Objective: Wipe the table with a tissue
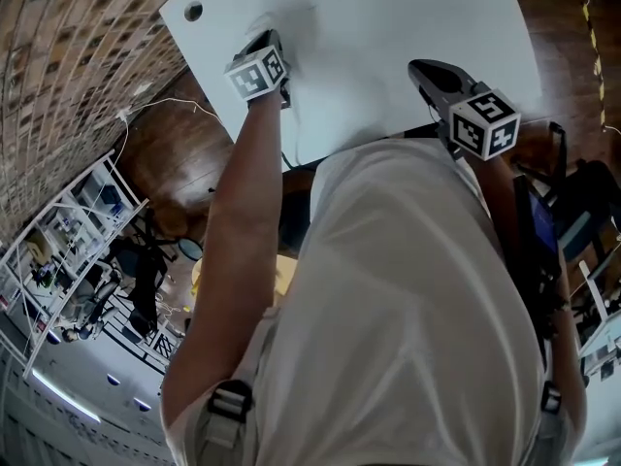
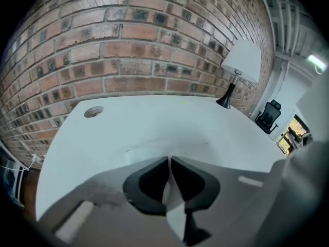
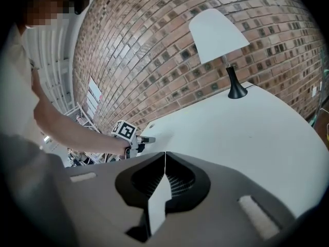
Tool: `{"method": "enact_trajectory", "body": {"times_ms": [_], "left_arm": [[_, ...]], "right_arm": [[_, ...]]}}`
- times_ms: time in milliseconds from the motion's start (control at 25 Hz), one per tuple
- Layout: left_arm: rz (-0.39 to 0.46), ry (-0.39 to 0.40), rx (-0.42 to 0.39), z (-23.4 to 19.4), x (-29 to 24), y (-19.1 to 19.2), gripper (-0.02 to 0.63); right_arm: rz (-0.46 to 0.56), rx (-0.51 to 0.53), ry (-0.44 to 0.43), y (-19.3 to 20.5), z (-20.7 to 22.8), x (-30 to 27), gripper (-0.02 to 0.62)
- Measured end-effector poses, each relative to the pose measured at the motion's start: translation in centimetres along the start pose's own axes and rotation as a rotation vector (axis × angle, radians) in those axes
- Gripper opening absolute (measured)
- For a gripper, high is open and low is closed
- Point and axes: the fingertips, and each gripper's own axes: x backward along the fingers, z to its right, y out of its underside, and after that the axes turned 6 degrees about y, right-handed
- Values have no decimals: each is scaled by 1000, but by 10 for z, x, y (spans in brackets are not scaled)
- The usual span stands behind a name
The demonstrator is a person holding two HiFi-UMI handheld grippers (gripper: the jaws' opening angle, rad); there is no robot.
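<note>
The left tool [image 2: 169,159] is clenched almost fully, its two dark jaws drawn together to a thin slit, and it pinches the white tissue [image 2: 142,153] at its tips. The tissue spreads out flat and pale to the left of the jaw tips and lies pressed on the white surface [image 1: 388,27], hard to tell from it in colour. From the head view this tool points steeply down at the surface close to its left edge, a little in from the far left corner, where a round hole [image 1: 193,11] is set. The person's bare arm [image 1: 238,212] reaches out to it over that edge. The right tool [image 3: 165,154] is closed tight, jaws meeting along a fine line with nothing between them. It hangs above the near edge of the surface toward the right side, tilted gently downward, touching nothing, well apart from the left tool and the tissue. A lamp [image 3: 216,32] with a white shade and a dark stem stands at the far edge of the surface, in front of a brick wall [image 2: 128,45].
</note>
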Motion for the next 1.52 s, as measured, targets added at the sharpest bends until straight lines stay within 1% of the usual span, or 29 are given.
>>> {"method": "enact_trajectory", "body": {"times_ms": [160,280,360,560,680,760,840,880,1040,1120,1200,1360,1440,1520], "left_arm": [[-30,24,-6,7,-15,8,23],[-35,15,-20,-8,-19,1,23],[-28,13,-4,-9,-19,-8,23],[-30,31,40,19,-22,-15,23],[-47,82,68,32,-27,-6,21],[-70,123,53,38,-26,0,21],[-80,142,49,41,-20,5,21],[-77,143,62,44,-17,8,21],[-60,115,175,75,-7,32,21],[-58,81,202,92,-7,42,21],[-52,38,223,100,-7,45,21],[-32,-4,286,101,-11,38,21],[0,-32,316,95,-13,32,21],[47,-78,360,84,-14,26,21]], "right_arm": [[-7,3,16,1,2,2,11],[14,1,12,-9,1,-9,11],[12,-1,7,-13,5,-9,11],[2,-10,4,-11,24,10,11],[-4,-18,0,-9,34,18,11],[-6,-31,-10,-10,40,16,11],[-5,-37,-30,-15,43,11,11],[-5,-37,-41,-18,46,11,11],[-13,-38,-87,-22,58,16,11],[-24,-35,-103,-22,65,17,11],[-33,-29,-121,-24,70,15,11],[-42,-23,-139,-28,78,14,11],[-48,-27,-138,-30,82,14,11],[-60,-30,-140,-29,85,13,11]]}}
